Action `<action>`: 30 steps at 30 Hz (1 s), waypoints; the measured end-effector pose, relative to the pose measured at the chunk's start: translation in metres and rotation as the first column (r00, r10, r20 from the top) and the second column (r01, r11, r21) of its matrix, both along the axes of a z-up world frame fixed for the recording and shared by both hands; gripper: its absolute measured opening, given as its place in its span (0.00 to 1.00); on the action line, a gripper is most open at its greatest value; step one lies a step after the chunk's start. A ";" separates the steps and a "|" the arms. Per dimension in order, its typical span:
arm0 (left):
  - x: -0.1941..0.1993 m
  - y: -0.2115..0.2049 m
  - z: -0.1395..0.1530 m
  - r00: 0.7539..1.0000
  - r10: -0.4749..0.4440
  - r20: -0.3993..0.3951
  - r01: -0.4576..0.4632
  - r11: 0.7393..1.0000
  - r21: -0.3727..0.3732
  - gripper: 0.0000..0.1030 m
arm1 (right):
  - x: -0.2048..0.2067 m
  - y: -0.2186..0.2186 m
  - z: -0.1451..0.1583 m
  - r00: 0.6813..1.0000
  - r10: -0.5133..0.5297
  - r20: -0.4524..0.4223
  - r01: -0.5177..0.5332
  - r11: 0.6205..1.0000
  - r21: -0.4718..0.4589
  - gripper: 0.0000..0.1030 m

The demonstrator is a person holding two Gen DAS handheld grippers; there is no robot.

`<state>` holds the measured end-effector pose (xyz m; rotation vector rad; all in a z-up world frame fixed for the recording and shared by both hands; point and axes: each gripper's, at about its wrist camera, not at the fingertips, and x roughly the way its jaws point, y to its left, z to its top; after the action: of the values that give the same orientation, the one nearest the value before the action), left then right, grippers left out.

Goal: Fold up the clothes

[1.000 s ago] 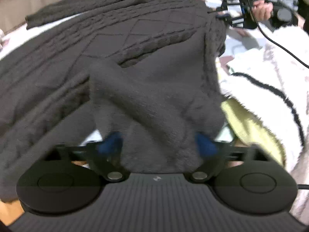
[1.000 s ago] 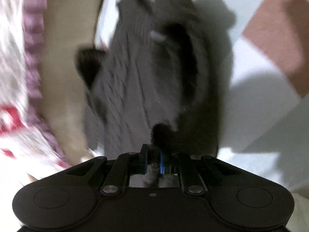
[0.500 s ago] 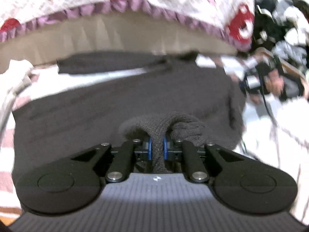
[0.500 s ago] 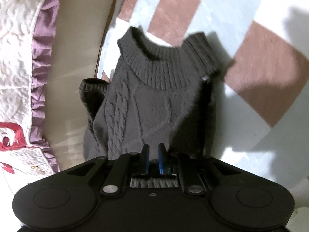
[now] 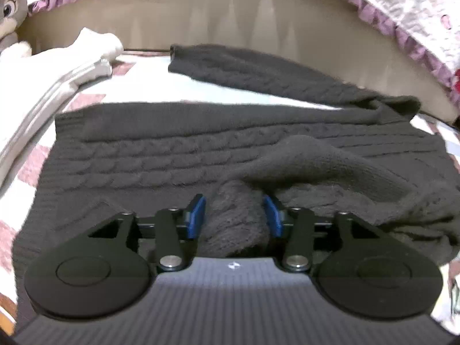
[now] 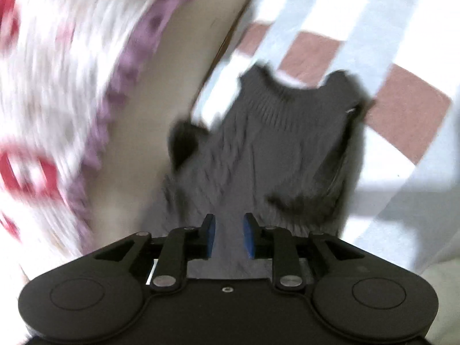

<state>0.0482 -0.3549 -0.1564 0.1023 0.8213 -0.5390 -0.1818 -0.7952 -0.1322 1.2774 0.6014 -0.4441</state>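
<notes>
A dark grey cable-knit sweater (image 5: 172, 155) lies flat on a checked sheet. One sleeve (image 5: 258, 69) stretches along the far side. The other sleeve (image 5: 316, 158) is folded over the body. My left gripper (image 5: 234, 215) hovers at the end of that folded sleeve. Its jaws are opening, and the bunched cuff sits loose between the blue pads (image 5: 197, 215). In the blurred right wrist view the sweater (image 6: 287, 132) shows its ribbed collar farthest from me. My right gripper (image 6: 229, 235) is above the knit near the shoulder. Its jaws are opening with nothing pinched between them.
A white zipped garment (image 5: 57, 66) lies at the left of the sweater. A beige bed panel (image 5: 230, 23) and a quilt with a purple ruffle (image 5: 402, 14) border the far side. The pink, white and blue checked sheet (image 6: 402, 100) extends to the right.
The left gripper carried the sleeve across the sweater body while shut on it, and its jaws have now parted. The right gripper, shut on the knit before, has parted and lifted.
</notes>
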 end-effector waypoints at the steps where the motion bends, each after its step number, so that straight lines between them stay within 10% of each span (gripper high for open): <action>1: 0.000 0.007 0.004 1.000 0.004 0.016 -0.004 1.000 -0.014 0.50 | 0.008 0.003 0.003 0.999 0.044 -0.019 -0.045 0.998 -0.036 0.27; 6: 0.009 0.026 0.020 0.999 0.029 0.026 -0.026 0.994 -0.109 0.51 | 0.036 0.017 0.010 0.973 0.207 -0.101 -0.221 0.964 -0.150 0.42; 15: -0.031 0.030 0.004 0.981 -0.189 -0.048 0.190 0.981 0.030 0.69 | 0.054 0.008 0.004 0.940 0.142 -0.311 -0.247 0.911 -0.329 0.53; 18: -0.030 0.024 -0.006 0.980 -0.193 -0.057 0.197 0.977 0.087 0.69 | 0.050 0.007 0.014 0.962 0.089 -0.258 -0.193 0.891 -0.411 0.49; 25: 0.010 0.026 -0.012 0.997 -0.037 -0.061 0.030 0.994 -0.100 0.70 | 0.054 0.046 0.046 0.949 0.292 -0.119 -0.300 0.724 -0.621 0.48; 28: 0.016 0.042 -0.011 0.998 -0.015 -0.061 0.003 0.979 -0.204 0.67 | 0.070 0.086 0.044 0.872 0.445 -0.205 -0.448 0.554 -0.702 0.48; 30: 0.013 0.041 -0.009 0.998 -0.052 -0.033 0.045 0.981 -0.190 0.26 | 0.077 0.115 0.042 0.800 0.534 -0.272 -0.531 0.423 -0.734 0.48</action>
<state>0.0611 -0.3144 -0.1651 -0.0631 0.8014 -0.6646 -0.1047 -0.6806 -0.0900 0.1707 0.6646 -0.1132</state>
